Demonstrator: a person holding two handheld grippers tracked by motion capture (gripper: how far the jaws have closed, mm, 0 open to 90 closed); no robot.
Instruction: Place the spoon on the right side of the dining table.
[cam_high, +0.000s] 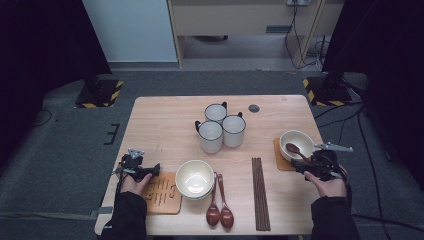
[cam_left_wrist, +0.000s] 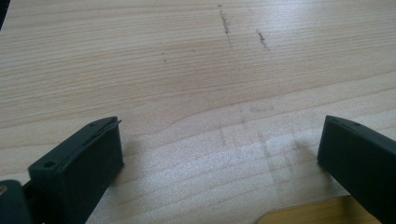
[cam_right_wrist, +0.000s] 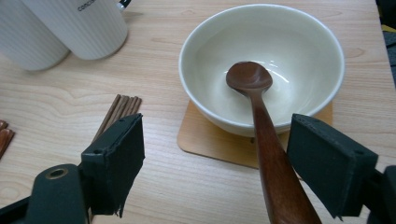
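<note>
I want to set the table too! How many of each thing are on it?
Mugs: 3
Bowls: 2
Wooden spoons: 3
Coasters: 2
Chopstick bundle: 1
Total: 11

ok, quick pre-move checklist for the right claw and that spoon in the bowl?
1. Spoon head in the bowl, handle leaning over the rim: ok.
2. Right claw open, jaws standing apart on either side of the handle, not touching it: ok.
3. Bowl seated on its coaster: ok, though the coaster's far edge is hidden.
4. Mugs and chopsticks off to the side of the right claw's jaws: ok.
5. Left claw open above bare table, holding nothing: ok.
6. Whether the spoon will stay put if the claw pulls away: cannot tell.
</note>
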